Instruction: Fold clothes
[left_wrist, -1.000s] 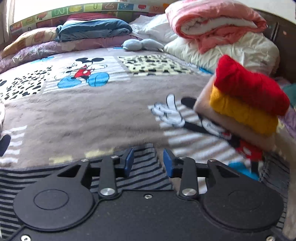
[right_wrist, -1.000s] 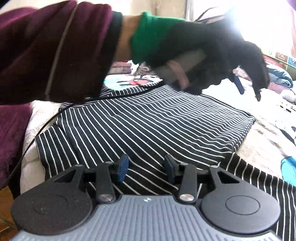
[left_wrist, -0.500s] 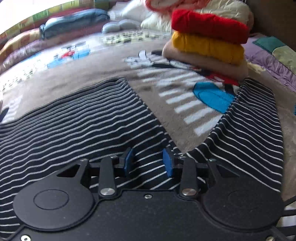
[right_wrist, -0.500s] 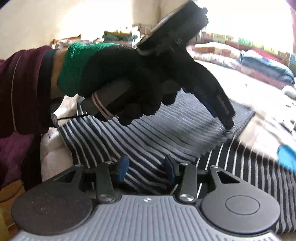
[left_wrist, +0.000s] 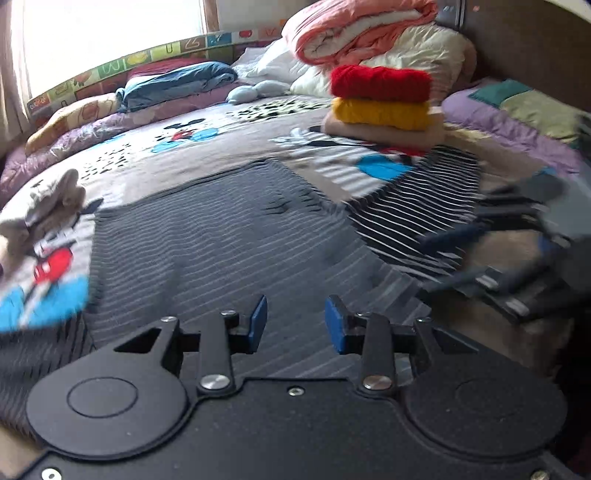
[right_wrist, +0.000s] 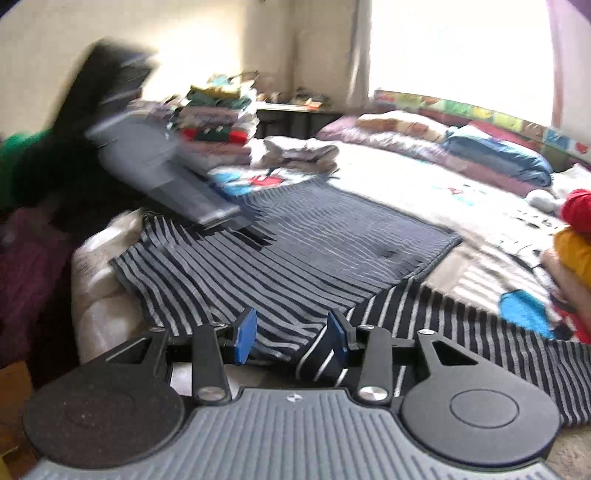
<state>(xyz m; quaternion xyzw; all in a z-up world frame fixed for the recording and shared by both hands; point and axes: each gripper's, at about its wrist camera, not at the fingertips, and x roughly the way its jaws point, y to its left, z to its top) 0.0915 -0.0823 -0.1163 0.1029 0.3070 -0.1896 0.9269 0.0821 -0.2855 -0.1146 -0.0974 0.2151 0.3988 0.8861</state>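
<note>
A dark shirt with thin white stripes lies spread flat on the cartoon-print bed cover, one sleeve stretched to the right. My left gripper hovers open over the shirt's near part with nothing between its blue pads. In the right wrist view it shows blurred, held by a black-gloved hand above the shirt's left side. My right gripper is open low over the shirt's near edge, where a striped fold rises beside its right pad. The left wrist view shows it blurred at the sleeve.
Folded red, yellow and beige knits are stacked beyond the sleeve. A pink blanket on pillows and blue bedding line the headboard. A crumpled pale garment lies at the left. A pile of folded clothes stands behind; the bed's edge is near.
My left gripper swept back from the far side of the bed to the shirt's near left part. The gloved hand moved left in the right wrist view. My right gripper shifted slightly.
</note>
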